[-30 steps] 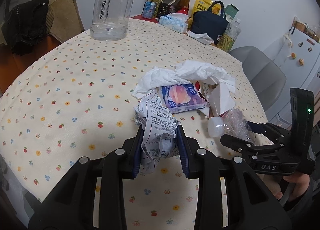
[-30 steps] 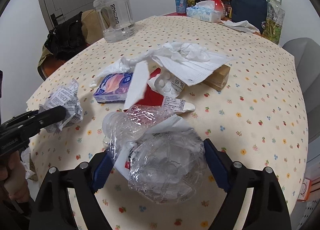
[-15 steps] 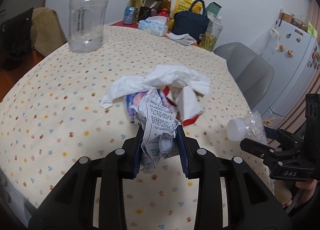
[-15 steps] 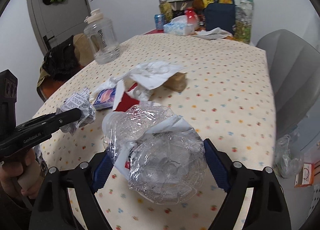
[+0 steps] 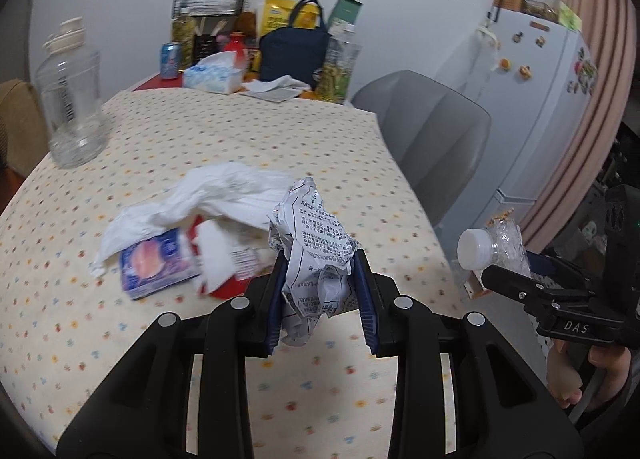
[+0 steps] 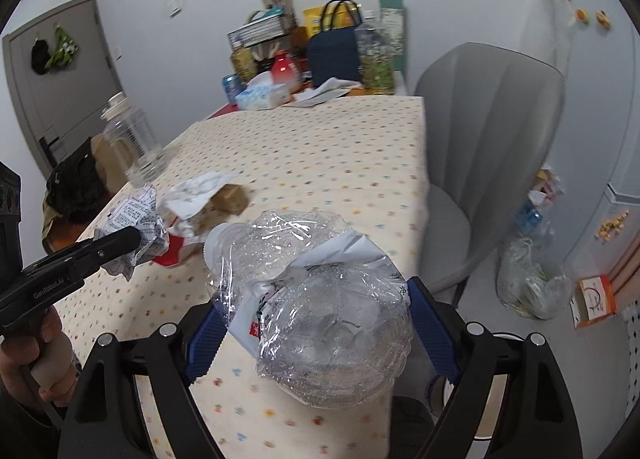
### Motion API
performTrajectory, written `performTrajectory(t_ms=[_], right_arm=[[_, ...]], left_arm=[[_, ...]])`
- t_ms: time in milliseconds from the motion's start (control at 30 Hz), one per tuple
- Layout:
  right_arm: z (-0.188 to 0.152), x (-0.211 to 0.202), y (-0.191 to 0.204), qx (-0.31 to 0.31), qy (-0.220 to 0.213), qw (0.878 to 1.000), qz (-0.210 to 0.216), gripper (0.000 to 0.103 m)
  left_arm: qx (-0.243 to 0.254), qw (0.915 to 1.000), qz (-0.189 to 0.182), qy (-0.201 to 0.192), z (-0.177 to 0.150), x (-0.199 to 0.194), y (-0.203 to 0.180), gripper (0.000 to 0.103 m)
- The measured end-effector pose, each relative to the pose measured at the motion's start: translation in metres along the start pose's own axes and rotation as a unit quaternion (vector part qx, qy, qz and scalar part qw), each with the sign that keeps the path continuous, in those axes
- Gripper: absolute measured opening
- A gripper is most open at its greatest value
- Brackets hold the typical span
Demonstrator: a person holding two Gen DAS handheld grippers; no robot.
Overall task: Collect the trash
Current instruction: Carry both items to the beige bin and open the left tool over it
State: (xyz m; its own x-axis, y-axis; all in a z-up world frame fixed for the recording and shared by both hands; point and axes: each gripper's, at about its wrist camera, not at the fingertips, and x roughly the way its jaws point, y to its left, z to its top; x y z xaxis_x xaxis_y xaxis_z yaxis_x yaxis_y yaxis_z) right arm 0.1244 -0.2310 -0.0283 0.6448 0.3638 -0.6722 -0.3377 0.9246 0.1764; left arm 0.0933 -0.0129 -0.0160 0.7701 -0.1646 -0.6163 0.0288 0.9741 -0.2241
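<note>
My left gripper is shut on a crumpled printed paper wad, held above the table's near edge; the wad also shows in the right wrist view. My right gripper is shut on a crushed clear plastic bottle with a white cap, held off the table's right edge; the bottle shows in the left wrist view. A heap of white tissue, a blue-pink packet and a red-white wrapper lies on the dotted tablecloth.
A big clear water jug stands at the table's left. Tissue box, navy bag and bottles crowd the far end. A grey chair stands right of the table. A clear trash bag sits on the floor by the fridge.
Both grippers have lifted and swung to the right with their loads. The bottle has left the table and now hangs past its right edge; the floor bag has come into view.
</note>
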Motion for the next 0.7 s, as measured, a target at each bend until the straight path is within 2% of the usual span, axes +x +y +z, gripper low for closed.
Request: performTrajectory(t_ms=[400,700], right_arm=[[-0.022,-0.035,-0.086,0.067,-0.018,0.996,-0.053,0.083],[-0.048,-0.056,-0.153,0.117,-0.023,0.988,-0.095,0.083]], left_arm=[[0.055,0.9965,-0.05,0.038,0.009,0.045,-0.08,0.032],[0.102,0.9882,-0.083,0.078,0.007,0.087,-0.152,0.032]])
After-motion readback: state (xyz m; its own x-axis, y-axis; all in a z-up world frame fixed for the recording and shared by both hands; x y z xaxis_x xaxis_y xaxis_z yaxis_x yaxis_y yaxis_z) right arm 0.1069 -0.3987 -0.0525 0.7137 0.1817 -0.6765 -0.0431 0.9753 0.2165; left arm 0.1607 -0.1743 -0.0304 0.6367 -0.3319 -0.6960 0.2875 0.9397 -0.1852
